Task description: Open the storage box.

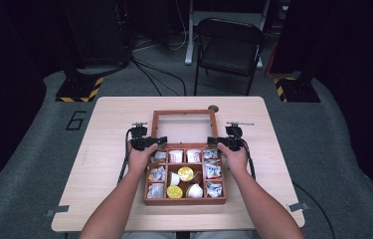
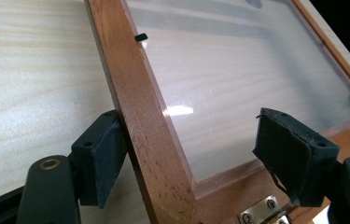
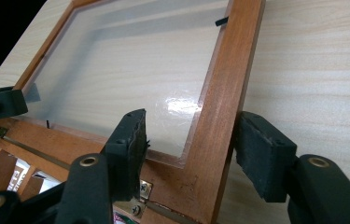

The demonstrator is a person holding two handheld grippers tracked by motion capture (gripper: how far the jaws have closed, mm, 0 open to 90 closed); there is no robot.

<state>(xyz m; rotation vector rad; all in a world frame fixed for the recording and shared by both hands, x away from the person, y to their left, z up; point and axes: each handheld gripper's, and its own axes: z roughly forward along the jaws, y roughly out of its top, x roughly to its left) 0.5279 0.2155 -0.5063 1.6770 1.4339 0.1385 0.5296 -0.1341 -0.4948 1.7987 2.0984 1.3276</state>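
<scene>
The left claw (image 2: 196,149) straddles the lid's (image 1: 184,113) left rail, released; the right claw (image 3: 189,149) brackets the right rail, seemingly touching. Keep the glazed lid, hinged behind the compartment box (image 1: 184,200) on the bench (image 1: 109,129), level and move both claws together.

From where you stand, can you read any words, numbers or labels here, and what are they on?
"6": a large dark number on the grey floor, left of the table.
Packets in the wooden box: red print, too small and blurred to read.
Yellow-lidded cups: no readable text.
Lid: no writing.
</scene>
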